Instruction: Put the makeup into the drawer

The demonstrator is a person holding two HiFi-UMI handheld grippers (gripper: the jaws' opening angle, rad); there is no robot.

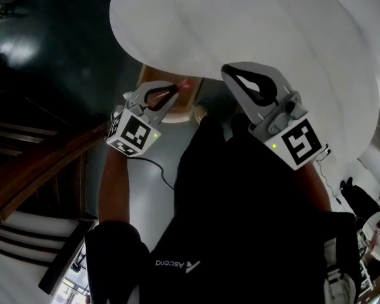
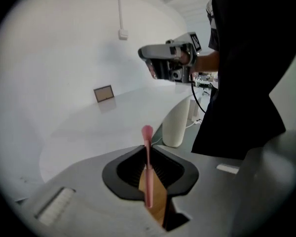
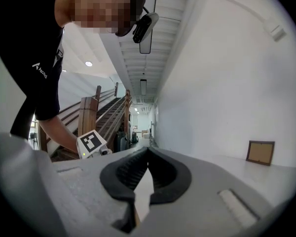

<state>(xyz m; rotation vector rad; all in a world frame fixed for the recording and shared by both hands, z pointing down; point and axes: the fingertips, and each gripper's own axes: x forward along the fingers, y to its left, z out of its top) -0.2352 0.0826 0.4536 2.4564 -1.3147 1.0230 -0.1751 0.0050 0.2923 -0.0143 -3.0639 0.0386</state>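
In the head view the left claw [image 1: 170, 94] hangs at the near edge of the white round bench [image 1: 253, 24] with a pink tip [image 1: 185, 83] poking out ahead of it. The right claw [image 1: 231, 73] is beside it, over the same edge. No drawer can be made out here. In the left gripper view the left claw is clamped on a slim pink makeup brush [image 2: 147, 162]. The handle is pinched between the pads, and the long axis runs straight out along the claw's own line, with the bristle head [image 2: 147, 131] leading. Beyond it lie the bench top, a small framed picture [image 2: 103, 93], a white ribbed column [image 2: 178, 125] under the bench edge, and the right claw up and to the right. No drawer shows in this view either. In the right gripper view the right claw [image 3: 147, 151] has its tips together with nothing between them, and the left claw's marker cube [image 3: 92, 142] sits off to its left. The left hand carries the brush, so it seems the one to deliver it, head first. The empty right claw looks free to pull the drawer open once it is found.
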